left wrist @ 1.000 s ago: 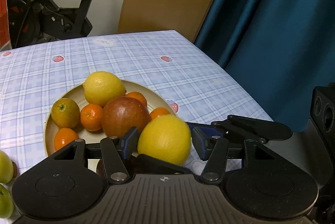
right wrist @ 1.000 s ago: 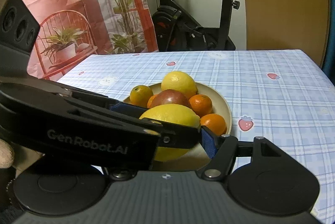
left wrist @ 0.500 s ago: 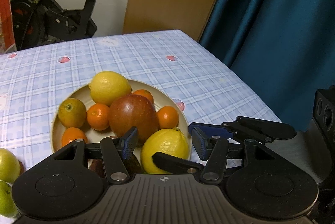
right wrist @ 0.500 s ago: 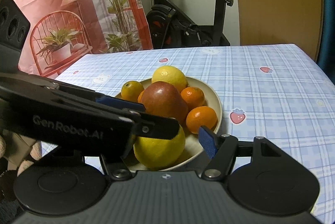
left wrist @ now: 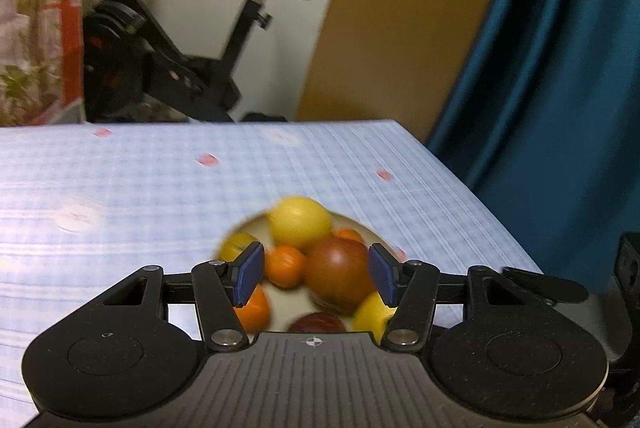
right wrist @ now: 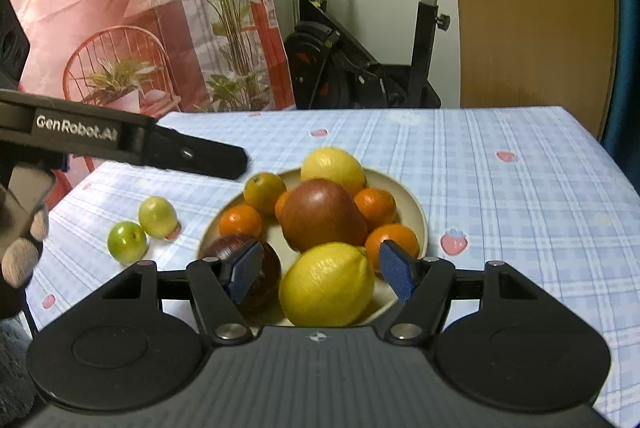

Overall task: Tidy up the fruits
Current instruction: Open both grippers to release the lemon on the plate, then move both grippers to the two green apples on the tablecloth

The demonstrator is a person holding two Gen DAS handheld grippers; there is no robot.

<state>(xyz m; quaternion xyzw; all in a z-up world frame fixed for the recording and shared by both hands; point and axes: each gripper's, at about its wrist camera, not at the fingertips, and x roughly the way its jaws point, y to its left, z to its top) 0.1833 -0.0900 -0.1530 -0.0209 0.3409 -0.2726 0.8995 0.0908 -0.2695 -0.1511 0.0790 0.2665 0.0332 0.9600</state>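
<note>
Fruit fills the plate (right wrist: 416, 211) at the centre of our checked desk (right wrist: 520, 195), and both of our tools hang over it with nothing in them. In the left wrist view, our left tool (left wrist: 316, 278) shows its blue pads spread and bare above the heap, released, with the picture smeared by motion. In the right wrist view, our right tool (right wrist: 320, 274) is also released, its pads parted either side of the near lemon (right wrist: 326, 284) but clear of the peel; that lemon rests on the plate's six o'clock edge.

Outward from there, a red apple (right wrist: 322, 216) sits mid-plate, a second lemon (right wrist: 334, 167) at twelve o'clock, and a yellow-green citrus (right wrist: 264, 191) at eleven. Mandarins (right wrist: 242, 222) ring the apple. A dark reddish-brown fruit (right wrist: 244, 268) lies at eight o'clock, partly behind the right tool's pad.

Off the plate, at nine o'clock, two green fruits (right wrist: 140, 228) rest on the cloth just beside each other.

We judge that a lemon's placing is done and that we are now between picks. If the green pair is to join the rest, the next move calls for the left tool, nearer that side, to drop over one of them and clench gently. Little bare plate remains, so whatever comes next must go into a gap or on top without setting the round fruit rolling.
</note>
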